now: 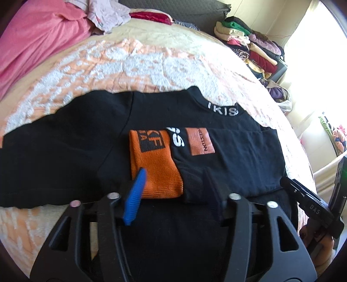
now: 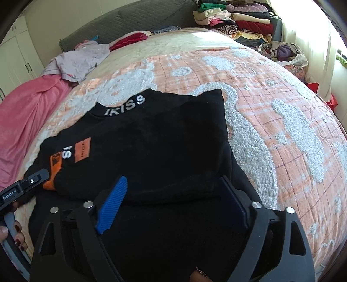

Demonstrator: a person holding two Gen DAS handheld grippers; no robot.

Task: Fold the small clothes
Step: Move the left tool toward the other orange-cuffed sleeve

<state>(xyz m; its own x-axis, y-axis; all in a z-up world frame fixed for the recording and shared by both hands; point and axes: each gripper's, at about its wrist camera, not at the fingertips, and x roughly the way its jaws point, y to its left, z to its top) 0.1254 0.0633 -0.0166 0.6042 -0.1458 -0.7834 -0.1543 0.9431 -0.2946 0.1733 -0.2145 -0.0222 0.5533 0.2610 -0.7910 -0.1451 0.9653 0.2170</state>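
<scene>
A black top (image 1: 91, 138) with white "IKISS" collar lettering and orange patches lies partly folded on the bed (image 1: 134, 63). It also shows in the right wrist view (image 2: 164, 138). An orange cuff (image 1: 156, 164) lies folded over its middle. My left gripper (image 1: 175, 180) is open, its blue fingers (image 1: 136, 188) resting on the garment's near edge at the cuff. My right gripper (image 2: 175, 186) is open over the near right edge of the top, one blue finger (image 2: 112, 206) on the cloth. Each gripper shows at the edge of the other's view.
A pink blanket (image 2: 26, 121) and a crumpled lilac garment (image 2: 80, 60) lie at the bed's far left. Stacked folded clothes (image 2: 238, 19) stand at the back right beside a bright window. A bag of clothes (image 2: 282, 52) sits by the bed's right edge.
</scene>
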